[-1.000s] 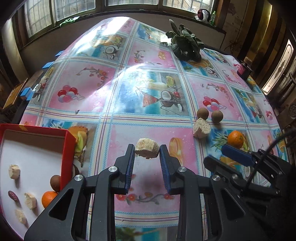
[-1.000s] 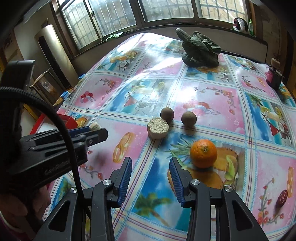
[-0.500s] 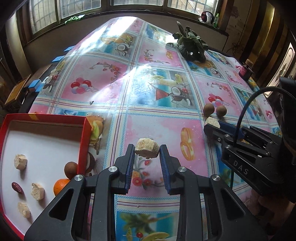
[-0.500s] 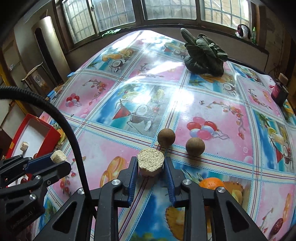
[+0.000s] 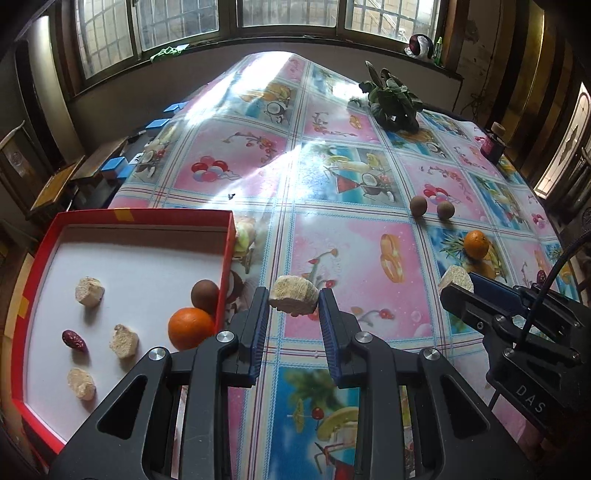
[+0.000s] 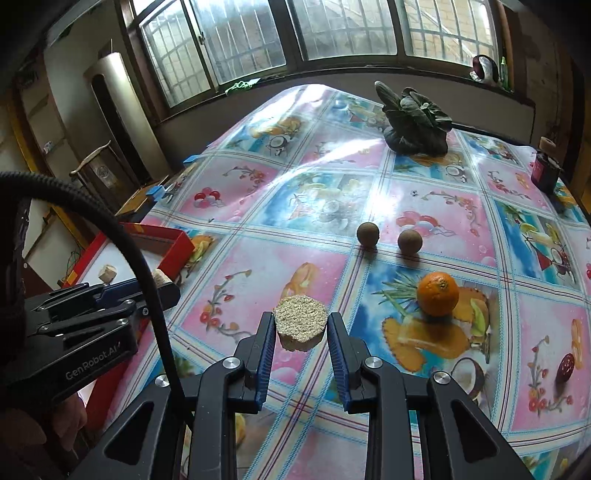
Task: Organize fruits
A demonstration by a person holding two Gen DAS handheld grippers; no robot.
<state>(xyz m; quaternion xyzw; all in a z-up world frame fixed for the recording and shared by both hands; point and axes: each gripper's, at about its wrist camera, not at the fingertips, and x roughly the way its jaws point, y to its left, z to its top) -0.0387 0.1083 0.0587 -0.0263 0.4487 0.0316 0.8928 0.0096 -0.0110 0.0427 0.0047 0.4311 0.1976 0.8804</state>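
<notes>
Two hand-held grippers are ours. By the bench's (image 5: 332, 192) left edge sits the red box (image 5: 229, 236), with an orange, a brown ball and pale chunks inside. The left hand-held gripper (image 5: 293, 314) squeezes a pale chunk (image 5: 293, 295) just beside the box. The right hand-held gripper (image 6: 301, 332) has just closed on a round grainy slice (image 6: 301, 319), lifted off the bench.

A leafy green plant (image 6: 413, 122) sits at the far end of the patterned tablecloth (image 6: 314, 206), a small dark jar (image 6: 545, 168) stands near its right edge, and windows (image 6: 332, 29) lie behind.
</notes>
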